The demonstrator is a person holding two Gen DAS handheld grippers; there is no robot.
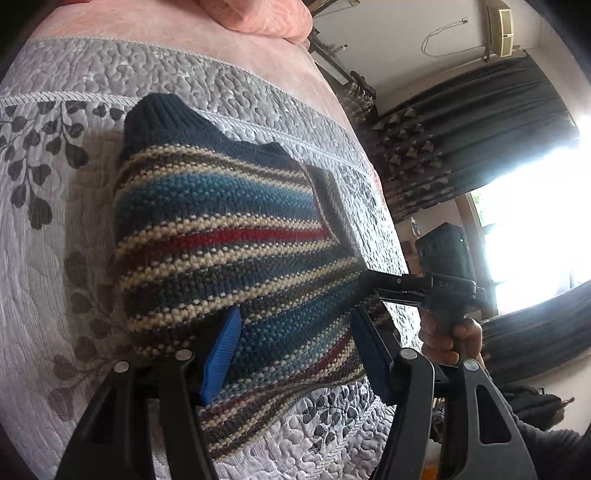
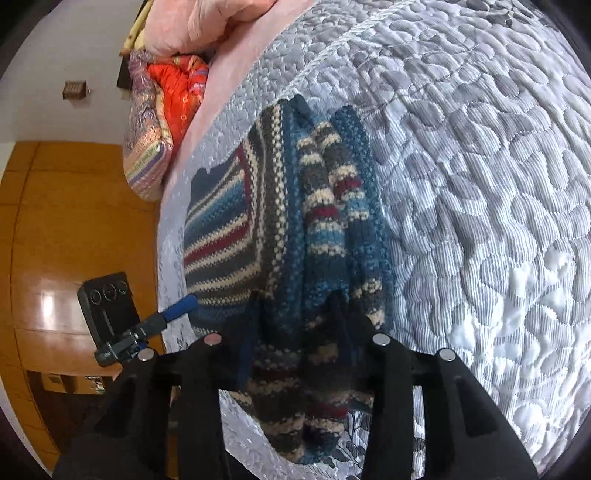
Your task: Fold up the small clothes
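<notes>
We're working on a bed point(image 1: 74, 229) covered in a grey quilted spread with a leaf print, and it's filling most of both views. A pink blanket point(image 1: 258, 18) is sitting at the top centre of the left wrist frame, and dark curtains point(image 1: 480, 140) are hanging at the right.

The thing we're folding is a small striped knit sweater point(image 1: 221, 236), blue, cream, red and dark bands with a navy ribbed collar. It's lying on the bed in the middle of the left wrist frame. In the right wrist frame it's running from the centre down to the bottom, bunched into thick ridges.

Handling-wise, we're guessing it's chunky, soft and floppy with a bit of weight. It probably isn't slippery, since the knit should grip the blue pads fine, but it's likely going to sag and stretch if we lift from one point only. Best bet looks like pinching through a doubled edge or a hem, both sides at once, so the fold stays square.

The left tongs point(image 1: 295, 350) are standing apart over the lower part of the sweater, not biting anything. The right tongs point(image 2: 295, 354) are looking clamped on a gathered wad of the knit at the bottom centre of their frame, fabric filling the gap between them.
</notes>
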